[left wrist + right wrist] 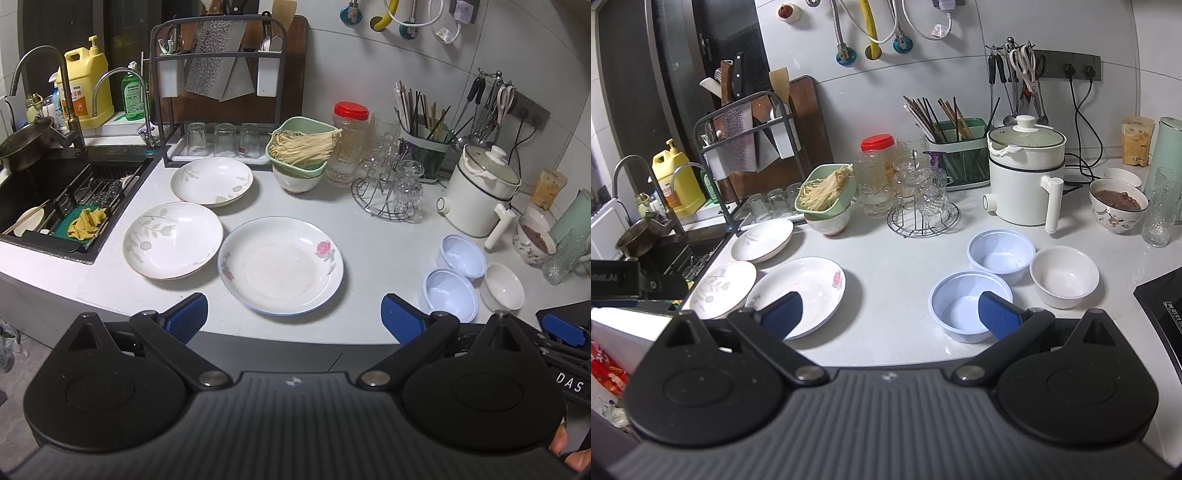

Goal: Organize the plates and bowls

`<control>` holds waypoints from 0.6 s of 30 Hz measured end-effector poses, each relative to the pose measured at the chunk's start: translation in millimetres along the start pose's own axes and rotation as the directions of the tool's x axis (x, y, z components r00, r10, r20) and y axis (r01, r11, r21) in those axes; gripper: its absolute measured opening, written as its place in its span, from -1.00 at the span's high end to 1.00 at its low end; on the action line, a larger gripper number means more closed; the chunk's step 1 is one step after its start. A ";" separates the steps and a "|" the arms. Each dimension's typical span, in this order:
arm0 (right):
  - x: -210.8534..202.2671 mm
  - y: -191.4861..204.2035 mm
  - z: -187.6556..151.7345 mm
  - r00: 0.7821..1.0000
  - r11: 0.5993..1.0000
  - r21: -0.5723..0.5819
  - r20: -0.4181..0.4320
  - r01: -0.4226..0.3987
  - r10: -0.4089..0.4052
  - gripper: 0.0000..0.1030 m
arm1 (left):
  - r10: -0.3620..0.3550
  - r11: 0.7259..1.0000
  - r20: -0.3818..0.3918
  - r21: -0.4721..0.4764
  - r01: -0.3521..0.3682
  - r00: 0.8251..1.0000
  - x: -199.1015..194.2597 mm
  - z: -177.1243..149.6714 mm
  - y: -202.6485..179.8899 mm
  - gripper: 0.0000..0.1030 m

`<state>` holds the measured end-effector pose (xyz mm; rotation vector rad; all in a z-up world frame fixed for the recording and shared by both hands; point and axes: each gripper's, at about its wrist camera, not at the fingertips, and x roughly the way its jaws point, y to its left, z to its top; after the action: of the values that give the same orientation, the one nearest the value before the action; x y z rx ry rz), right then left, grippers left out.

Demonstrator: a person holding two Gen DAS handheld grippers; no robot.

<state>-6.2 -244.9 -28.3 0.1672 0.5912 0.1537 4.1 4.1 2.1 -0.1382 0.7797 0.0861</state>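
Three white plates lie on the counter: a rose-patterned plate (pixel 280 264) (pixel 809 290) nearest me, a leaf-patterned plate (pixel 173 240) (pixel 722 290) to its left, and a third plate (pixel 211 181) (pixel 762 240) behind them. To the right stand two pale blue bowls (pixel 450 293) (pixel 1001 253) and a small white bowl (pixel 504 286) (pixel 1063 277). My left gripper (pixel 294 319) hangs open just before the counter edge, in front of the rose plate. My right gripper (pixel 891 314) is open above the counter between the rose plate and the near blue bowl (pixel 967 306), holding nothing.
A sink (pixel 55 206) with a rack sits at the left. Behind the plates are a knife rack (pixel 218 74), a green basket of noodles (pixel 301 146) on a bowl, glasses on a wire stand (pixel 391 184), a white electric pot (pixel 480 188), and a bowl of food (pixel 1117 206).
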 end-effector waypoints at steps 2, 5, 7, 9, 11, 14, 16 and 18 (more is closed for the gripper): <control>0.8 0.8 -0.6 1.000 1.000 0.007 -0.004 -0.007 0.007 -1.00 | 0.010 1.000 0.000 0.003 -0.010 1.000 -0.7 0.1 1.3 -0.97; 0.1 1.2 -1.2 1.000 1.000 0.011 -0.001 -0.008 0.008 -1.00 | 0.010 1.000 0.001 -0.003 -0.010 1.000 -0.6 0.0 3.7 -0.97; 0.6 0.9 -1.4 1.000 1.000 0.012 0.001 -0.005 0.005 -1.00 | 0.007 1.000 -0.001 -0.003 -0.007 1.000 0.7 -0.6 2.8 -0.97; 1.1 -0.3 -2.4 1.000 1.000 0.017 -0.002 -0.004 0.004 -1.00 | 0.001 1.000 -0.007 -0.001 -0.001 1.000 2.3 -1.9 1.4 -0.97; 1.0 -1.2 -2.5 1.000 1.000 0.018 -0.004 -0.004 0.004 -1.00 | -0.005 1.000 -0.012 -0.001 0.005 1.000 4.0 -3.9 -0.4 -0.97; 0.5 -0.9 -3.2 1.000 1.000 0.009 -0.012 -0.003 0.003 -1.00 | -0.013 1.000 -0.019 0.001 0.013 1.000 6.3 -4.9 -1.8 -0.97; 0.4 -1.1 -4.4 1.000 1.000 0.006 -0.016 -0.005 0.005 -1.00 | -0.016 1.000 -0.021 0.003 0.016 1.000 7.9 -5.1 -3.0 -0.97; 0.1 -1.4 -5.5 1.000 1.000 0.004 -0.020 -0.004 0.004 -1.00 | -0.018 1.000 -0.024 0.004 0.018 1.000 9.4 -4.8 -4.5 -0.97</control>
<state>-9.0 -245.6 -33.1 0.1713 0.6108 0.1585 8.1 -0.8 -7.4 -0.1429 0.8024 0.0658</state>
